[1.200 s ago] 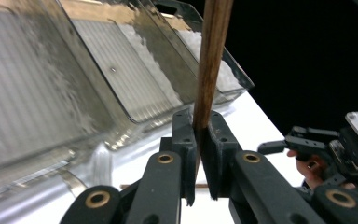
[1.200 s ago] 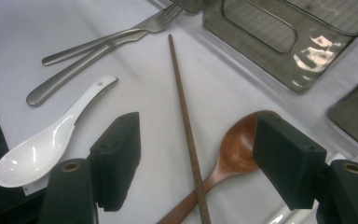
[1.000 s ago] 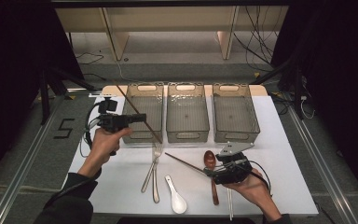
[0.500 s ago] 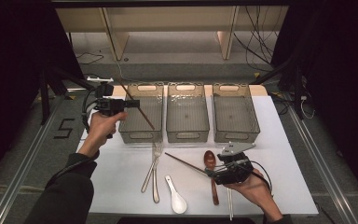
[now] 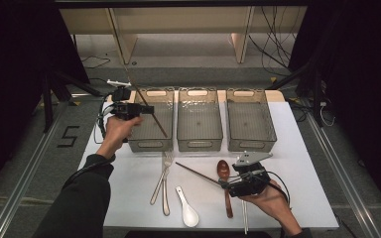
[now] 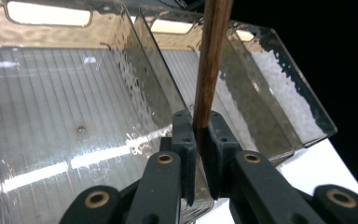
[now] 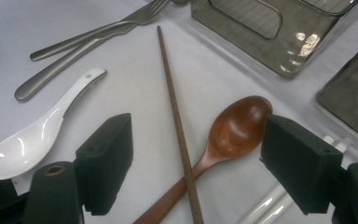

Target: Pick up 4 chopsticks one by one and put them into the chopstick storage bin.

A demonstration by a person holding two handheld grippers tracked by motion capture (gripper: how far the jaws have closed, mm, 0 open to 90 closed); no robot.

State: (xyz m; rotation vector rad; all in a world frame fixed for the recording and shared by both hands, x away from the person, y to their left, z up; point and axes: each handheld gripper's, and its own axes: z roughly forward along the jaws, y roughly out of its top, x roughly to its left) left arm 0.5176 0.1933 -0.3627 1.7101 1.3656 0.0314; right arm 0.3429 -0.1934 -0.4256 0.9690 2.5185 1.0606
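So far we have not dropped a single piece into the three clear bins: all of them look empty in the high view. Starting at the left, our left gripper [image 5: 146,109] has its jaws clamped on one dark wooden chopstick [image 5: 154,113], which stands up from between the pads and slants over the left bin [image 5: 151,145]; in the left gripper view that bin's ribbed floor lies straight ahead of the jaws, so we judge this piece to be about ready for release there. Moving right, two metal forks [image 5: 162,173] and a white ceramic spoon [image 5: 187,208] lie on the white table [image 5: 129,198], well to the side of either pair of jaws and untouched. Further right, our right gripper [image 5: 223,184] has its jaws wide apart, having just been opening, and they straddle the second chopstick [image 7: 177,126] where it crosses the handle of the brown wooden spoon [image 7: 233,130]; both lie between the pads, and neither is gripped. What is left, as we judge it, is nearly everything: one chopstick to let go, then the other chopstick, the spoons and the forks.
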